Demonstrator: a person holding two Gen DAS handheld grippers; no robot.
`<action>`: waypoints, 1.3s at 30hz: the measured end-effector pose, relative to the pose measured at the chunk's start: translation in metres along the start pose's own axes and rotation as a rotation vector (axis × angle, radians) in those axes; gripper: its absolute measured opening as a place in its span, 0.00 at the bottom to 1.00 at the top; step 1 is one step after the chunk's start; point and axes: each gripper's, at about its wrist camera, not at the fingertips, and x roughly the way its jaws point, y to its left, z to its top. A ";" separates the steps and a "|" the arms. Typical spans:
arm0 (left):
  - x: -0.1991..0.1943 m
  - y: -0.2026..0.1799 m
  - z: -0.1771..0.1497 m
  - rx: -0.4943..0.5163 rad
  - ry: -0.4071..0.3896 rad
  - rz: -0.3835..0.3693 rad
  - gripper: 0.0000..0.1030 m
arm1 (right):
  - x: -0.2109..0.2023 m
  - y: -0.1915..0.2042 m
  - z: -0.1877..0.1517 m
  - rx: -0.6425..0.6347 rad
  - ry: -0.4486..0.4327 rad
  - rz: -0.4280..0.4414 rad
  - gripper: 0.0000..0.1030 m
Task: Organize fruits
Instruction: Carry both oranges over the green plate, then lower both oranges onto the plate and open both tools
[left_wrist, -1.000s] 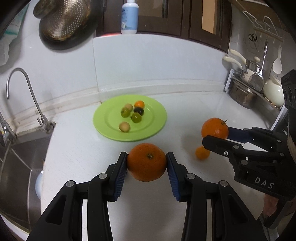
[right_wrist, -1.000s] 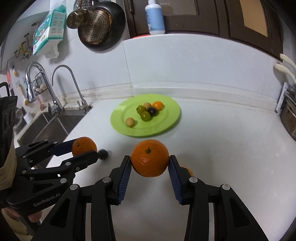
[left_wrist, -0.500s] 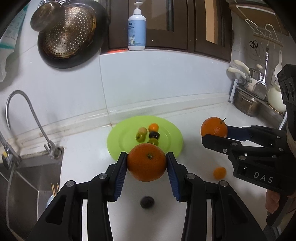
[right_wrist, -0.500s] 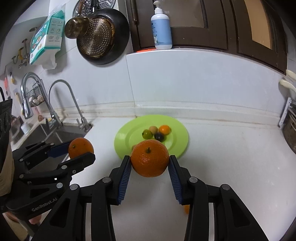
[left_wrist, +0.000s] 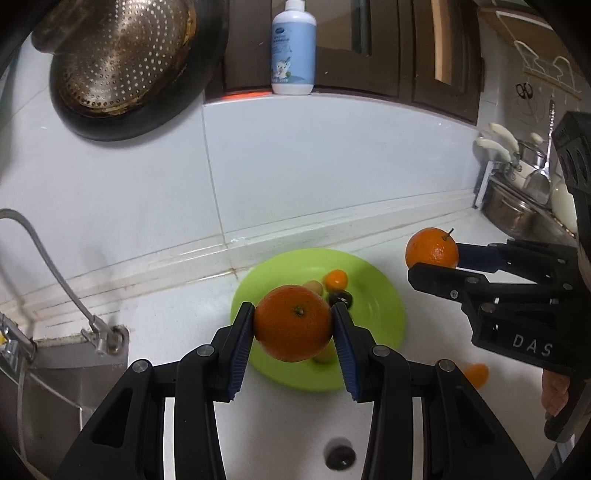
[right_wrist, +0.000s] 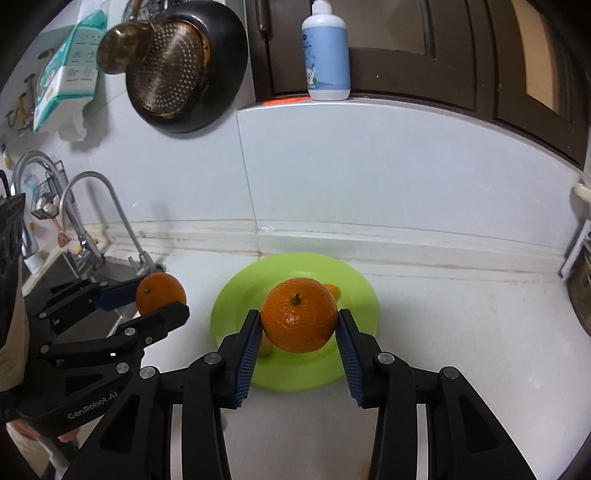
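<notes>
Two oranges in the air at once! The left claw (left_wrist: 293, 325) is clenched on an orange (left_wrist: 293, 323), blue pads pressing both flanks, stem scar facing the camera. The right claw (right_wrist: 298, 321) grips its own orange (right_wrist: 299, 320) the same way, stalk up. Both fruits hang above the near edge of the green plate (left_wrist: 384, 314), clear of the tabletop (right_wrist: 461, 332).

On the plate sits a small cluster: a little orange fruit (left_wrist: 335, 279), a dark one (left_wrist: 341, 297), a pale one partly hidden behind the held orange. Two strays lie off the plate, a dark fruit (left_wrist: 340, 456) close under the left claw and a small orange one (left_wrist: 476, 373) below the right claw.

The step looks like delivery to the plate, and the trick is spacing. The claws are near each other, so they should come down well apart, one on each bare side of the plate. Lower until each orange rests on the green before letting go, because round fruit dropped from height will roll and scatter that cluster. Open gently, then lift straight back.
</notes>
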 end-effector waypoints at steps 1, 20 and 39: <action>0.004 0.002 0.002 0.000 0.004 -0.005 0.40 | 0.006 -0.002 0.004 0.003 0.012 0.003 0.41; 0.106 0.024 0.014 0.032 0.146 -0.037 0.40 | 0.136 -0.019 0.038 -0.025 0.185 0.091 0.41; 0.126 0.029 0.014 0.005 0.191 -0.013 0.50 | 0.164 -0.026 0.039 -0.042 0.193 0.076 0.54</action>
